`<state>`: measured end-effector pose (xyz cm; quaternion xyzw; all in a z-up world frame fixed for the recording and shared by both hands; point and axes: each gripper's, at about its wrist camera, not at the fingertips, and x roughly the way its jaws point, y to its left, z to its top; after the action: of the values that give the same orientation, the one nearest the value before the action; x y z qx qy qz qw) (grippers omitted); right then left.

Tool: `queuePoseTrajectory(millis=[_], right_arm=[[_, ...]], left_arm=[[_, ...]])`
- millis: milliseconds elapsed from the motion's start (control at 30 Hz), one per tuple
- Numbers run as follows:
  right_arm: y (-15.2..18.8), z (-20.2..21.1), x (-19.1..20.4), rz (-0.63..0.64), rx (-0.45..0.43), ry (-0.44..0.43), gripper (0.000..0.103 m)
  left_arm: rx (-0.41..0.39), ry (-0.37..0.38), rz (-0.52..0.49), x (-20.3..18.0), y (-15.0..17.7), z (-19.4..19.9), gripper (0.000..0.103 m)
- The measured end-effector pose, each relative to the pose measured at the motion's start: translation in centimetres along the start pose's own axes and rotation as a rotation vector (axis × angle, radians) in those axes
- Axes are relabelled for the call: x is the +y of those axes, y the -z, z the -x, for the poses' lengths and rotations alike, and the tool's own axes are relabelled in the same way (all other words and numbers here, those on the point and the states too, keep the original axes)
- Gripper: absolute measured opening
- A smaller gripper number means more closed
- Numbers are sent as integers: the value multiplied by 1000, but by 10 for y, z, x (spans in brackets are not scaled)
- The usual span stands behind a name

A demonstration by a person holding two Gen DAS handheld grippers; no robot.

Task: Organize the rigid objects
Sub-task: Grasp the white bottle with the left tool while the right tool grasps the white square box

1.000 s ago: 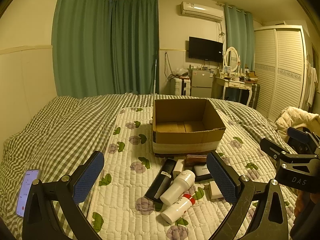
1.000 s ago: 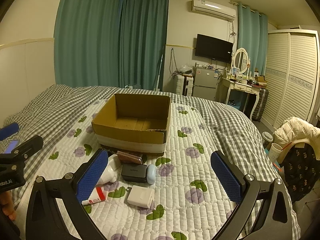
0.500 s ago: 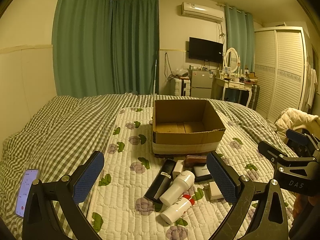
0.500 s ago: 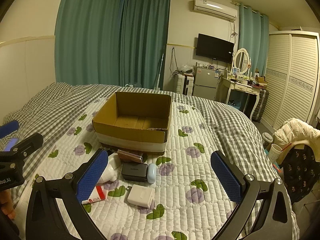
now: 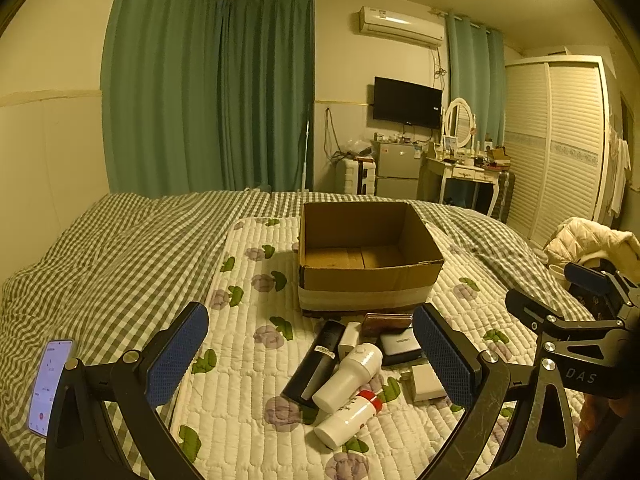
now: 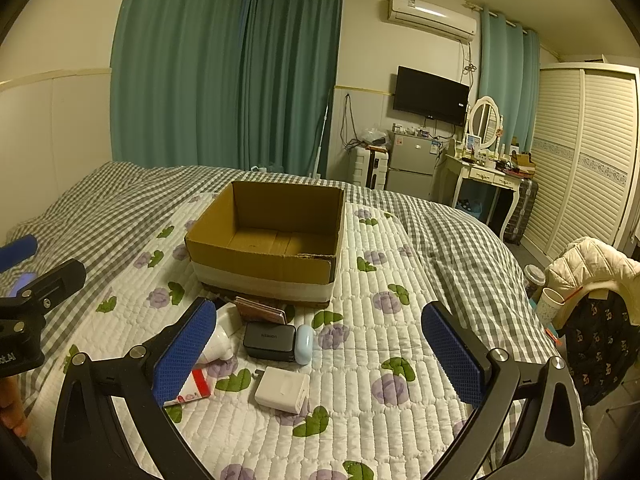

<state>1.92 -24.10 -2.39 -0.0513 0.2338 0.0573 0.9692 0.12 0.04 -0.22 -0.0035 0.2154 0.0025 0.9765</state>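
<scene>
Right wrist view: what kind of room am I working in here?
Most likely a home bedroom. The work surface is a bed with a checked cover, a louvred wardrobe fills the right wall, and a dressing table with an oval mirror stands beside a wall TV.

A phone (image 5: 50, 386) is lying lit on the checked bedspread (image 5: 120, 264) at the left. A television (image 6: 431, 96) is hanging dark under the air conditioner (image 6: 432, 16), and a cream jacket (image 6: 592, 264) (puffy) is draping over a chair.
</scene>
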Motion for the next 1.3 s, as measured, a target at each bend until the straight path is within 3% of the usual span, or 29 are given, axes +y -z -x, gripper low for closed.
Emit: queuePoseTrajectory(millis=[267,533,767,833,867,933,1033,1300], right_arm=[[9,-26,5,22,97,0,103],[58,-106,22,47,383,-39,103],[87,-158,24,-22,527,-85,95],[93,-168,25,-29,560,-105,84],[95,-172,26,-23,572,-101,80],[93,-174,25,-17,570,-104,60],[86,-169,21,-29,544,-97,51],[84,-168,11,-57,524,-103,50]], left_arm=[[107,-30,3,6,18,-38,103],[265,-35,-56,-1,56,-92,103],[335,-7,-86,-8,69,-127,99],[354,8,-95,-13,74,-137,94],[364,14,-100,-16,75,-142,92],[383,37,-108,-21,79,-150,88],[390,79,-114,-31,81,-157,82],[456,141,-166,-54,87,-179,54]])
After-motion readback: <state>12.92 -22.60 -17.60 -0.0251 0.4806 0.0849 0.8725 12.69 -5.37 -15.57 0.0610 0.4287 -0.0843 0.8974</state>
